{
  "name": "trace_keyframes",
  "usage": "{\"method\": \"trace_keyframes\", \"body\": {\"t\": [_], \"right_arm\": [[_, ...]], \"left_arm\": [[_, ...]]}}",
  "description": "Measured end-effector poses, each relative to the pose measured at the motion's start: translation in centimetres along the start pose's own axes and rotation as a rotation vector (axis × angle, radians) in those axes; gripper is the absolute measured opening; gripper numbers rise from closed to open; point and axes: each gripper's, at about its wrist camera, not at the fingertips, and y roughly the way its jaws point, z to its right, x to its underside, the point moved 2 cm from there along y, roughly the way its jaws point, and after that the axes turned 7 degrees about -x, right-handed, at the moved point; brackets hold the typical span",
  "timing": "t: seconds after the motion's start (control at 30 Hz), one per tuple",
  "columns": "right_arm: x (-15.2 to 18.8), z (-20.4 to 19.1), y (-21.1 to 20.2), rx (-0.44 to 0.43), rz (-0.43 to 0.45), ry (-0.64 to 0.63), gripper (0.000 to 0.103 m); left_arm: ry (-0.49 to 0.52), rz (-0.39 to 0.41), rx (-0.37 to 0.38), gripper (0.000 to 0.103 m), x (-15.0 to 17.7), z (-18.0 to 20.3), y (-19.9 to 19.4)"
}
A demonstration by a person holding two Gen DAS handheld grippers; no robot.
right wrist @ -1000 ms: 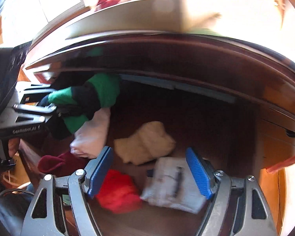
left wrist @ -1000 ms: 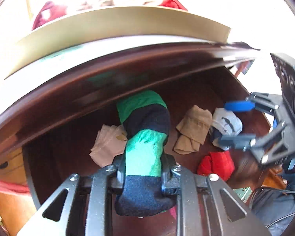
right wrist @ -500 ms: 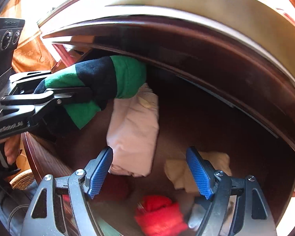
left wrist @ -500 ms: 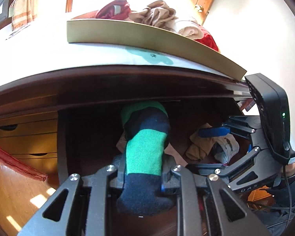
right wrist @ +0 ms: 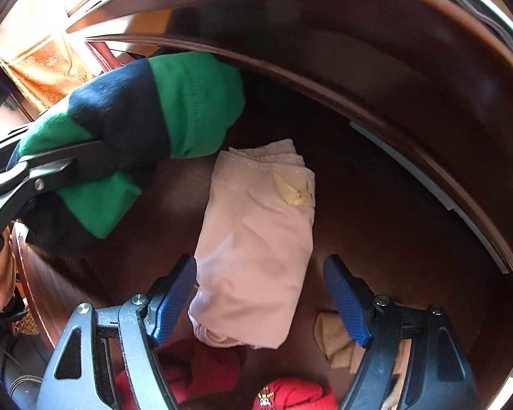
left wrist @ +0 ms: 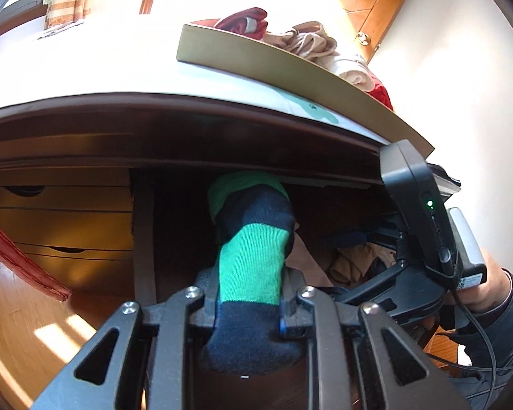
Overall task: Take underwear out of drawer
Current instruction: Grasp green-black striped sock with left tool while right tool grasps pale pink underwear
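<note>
My left gripper (left wrist: 249,294) is shut on a rolled green and navy striped garment (left wrist: 253,263), which hangs above the left end of the open dark wooden drawer (right wrist: 376,157). The right wrist view shows that same roll (right wrist: 188,102) at the upper left, clamped in the left gripper's fingers (right wrist: 51,167). My right gripper (right wrist: 260,294) stands open over the drawer, pointing steeply down. A folded pale pink piece of underwear (right wrist: 256,225) lies on the drawer floor between and beyond its blue pads (right wrist: 174,294), which do not press on it.
Red garments (right wrist: 201,369) and a tan stocking (right wrist: 335,338) lie in the drawer near the right gripper. An olive tray (left wrist: 290,65) holding red and beige clothes sits on the white dresser top. Lighter wooden drawers (left wrist: 58,225) stand to the left. A person's hand (left wrist: 485,290) holds the right gripper.
The right gripper slid left across the drawer, from over the white and red items to over the pink piece. The left gripper rolled and shifted sideways, still holding the striped roll.
</note>
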Motion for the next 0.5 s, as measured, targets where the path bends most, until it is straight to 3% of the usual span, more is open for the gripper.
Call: {"method": "trace_keyframes", "body": {"t": [0.37, 0.5], "right_arm": [[-1.5, -1.4, 1.4, 0.073, -0.042, -0.068, 0.078], [-1.3, -2.3, 3.7, 0.058, -0.131, -0.096, 0.078]], "left_arm": [[-0.014, 0.000, 0.016, 0.020, 0.4, -0.7, -0.3], [-0.031, 0.003, 0.024, 0.020, 0.4, -1.0, -0.3]]}}
